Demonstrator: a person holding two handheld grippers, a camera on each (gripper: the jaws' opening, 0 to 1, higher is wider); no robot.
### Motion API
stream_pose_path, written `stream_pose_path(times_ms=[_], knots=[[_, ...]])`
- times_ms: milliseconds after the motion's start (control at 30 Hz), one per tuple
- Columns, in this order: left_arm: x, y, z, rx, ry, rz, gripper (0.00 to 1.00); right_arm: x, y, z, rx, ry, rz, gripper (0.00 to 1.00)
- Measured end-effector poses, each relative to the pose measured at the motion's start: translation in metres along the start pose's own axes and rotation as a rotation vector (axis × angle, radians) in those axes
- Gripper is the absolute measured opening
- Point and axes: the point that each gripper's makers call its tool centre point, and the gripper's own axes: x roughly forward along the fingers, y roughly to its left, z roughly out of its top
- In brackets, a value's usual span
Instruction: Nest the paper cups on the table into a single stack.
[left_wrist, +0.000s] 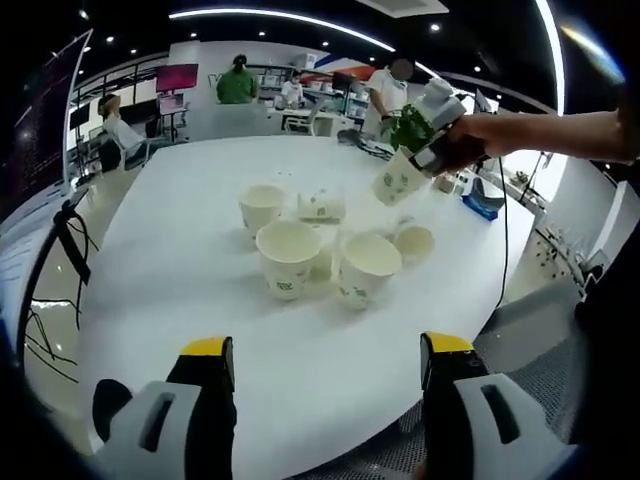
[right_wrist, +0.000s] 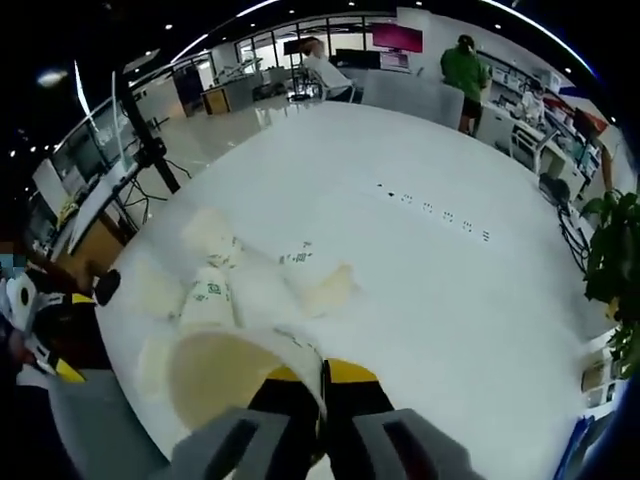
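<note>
An open-plan office or lab floor is shown. A large white round-edged table (left_wrist: 180, 260) is set in the foreground, and rows of desks with computer monitors (left_wrist: 172, 103) are seen behind it, where several people are seated or standing, one in a green top (left_wrist: 237, 83). A dark ceiling with a long curved light strip (left_wrist: 280, 17) and small recessed spotlights is visible overhead. A magenta wall screen (right_wrist: 397, 37) is mounted at the back, glass-walled rooms (right_wrist: 270, 45) are lined along one side, and a green potted plant (right_wrist: 612, 262) is placed near the table's edge. A black tripod stand (right_wrist: 140, 135) is set beside the table.
</note>
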Motion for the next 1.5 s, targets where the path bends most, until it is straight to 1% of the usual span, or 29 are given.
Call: stream_pose_path(times_ms=[200,300,333,433,533,600,700,867,1000,1033,1100,1233,1333,1400,1500], knots=[[-0.001,-0.005,-0.002,0.008,0.003,-0.009,0.75,-0.012,0.032,-0.002,-0.045,0.006,0.046,0.0],[-0.001,-0.007,-0.004,0.011,0.007,-0.015,0.75,-0.011,0.041,-0.004,-0.048,0.021,0.087,0.0],[-0.001,-0.008,-0.003,0.011,0.006,-0.015,0.75,-0.011,0.043,-0.005,-0.052,0.024,0.091,0.0],[-0.002,-0.007,-0.005,0.006,0.004,-0.014,0.75,-0.016,0.058,-0.01,-0.06,0.035,0.107,0.0],[-0.003,-0.009,-0.005,0.008,0.007,-0.018,0.75,-0.016,0.06,-0.011,-0.076,0.043,0.112,0.0],[-0.002,-0.009,-0.005,0.008,0.008,-0.021,0.75,-0.016,0.061,-0.016,-0.111,0.066,0.109,0.0],[-0.002,-0.011,-0.003,0.014,0.006,-0.024,0.75,-0.012,0.061,-0.013,-0.121,0.073,0.122,0.0],[-0.002,-0.012,-0.001,0.018,0.003,-0.029,0.75,-0.01,0.077,-0.01,-0.149,0.079,0.156,0.0],[-0.001,-0.012,-0.003,0.02,0.006,-0.032,0.75,-0.005,0.094,-0.006,-0.18,0.086,0.184,0.0],[-0.002,-0.012,-0.003,0.021,0.007,-0.032,0.75,-0.006,0.102,-0.008,-0.191,0.089,0.189,0.0],[-0.002,-0.011,-0.005,0.02,0.006,-0.033,0.75,-0.004,0.109,-0.007,-0.21,0.096,0.197,0.0],[-0.003,-0.008,-0.008,0.019,0.007,-0.032,0.75,0.001,0.117,-0.009,-0.262,0.119,0.202,0.0],[-0.005,-0.007,-0.009,0.014,0.005,-0.03,0.75,0.001,0.129,-0.013,-0.291,0.135,0.212,0.0],[-0.005,-0.006,-0.011,0.011,0.005,-0.028,0.75,0.006,0.129,-0.012,-0.309,0.145,0.212,0.0],[-0.006,-0.006,-0.012,0.011,0.007,-0.029,0.75,0.005,0.131,-0.012,-0.328,0.154,0.209,0.0]])
